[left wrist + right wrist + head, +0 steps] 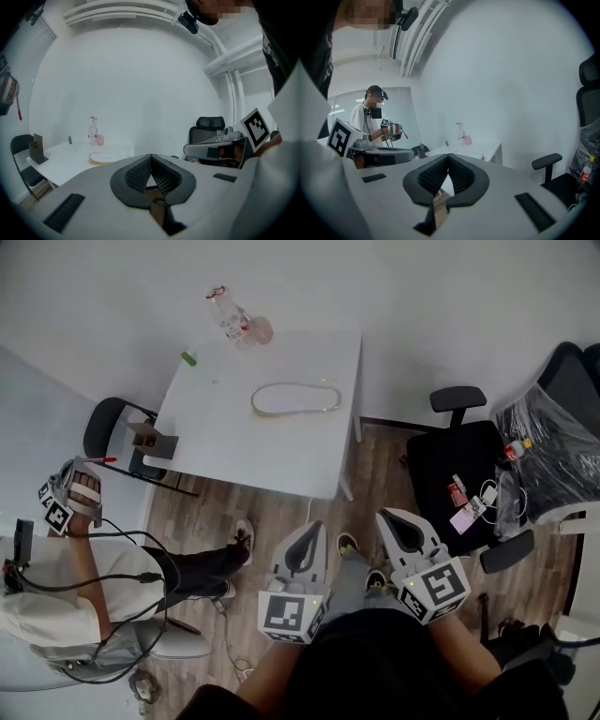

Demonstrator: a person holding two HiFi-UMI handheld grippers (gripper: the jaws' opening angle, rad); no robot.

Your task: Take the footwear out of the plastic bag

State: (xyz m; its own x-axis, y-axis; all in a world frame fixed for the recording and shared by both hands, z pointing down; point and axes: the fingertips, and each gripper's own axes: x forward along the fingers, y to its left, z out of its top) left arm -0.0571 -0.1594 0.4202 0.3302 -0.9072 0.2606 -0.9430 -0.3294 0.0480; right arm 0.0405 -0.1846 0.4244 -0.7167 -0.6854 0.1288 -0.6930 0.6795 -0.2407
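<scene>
Left gripper [309, 533] and right gripper [393, 520] are hanging well short of the counter [234, 442], both aiming at it, so this looks like the approach. Both sets of jaws are clenched on nothing. The footwear [296, 398] is lying flat in its plastic bag [325, 405] by the counter's right edge, untouched.

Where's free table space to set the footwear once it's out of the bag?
Bare: near half of the table, from bag to near edge; also left of the bag, up to the brown box. Crowded: far edge, with bottle, pink cup, green item.
</scene>
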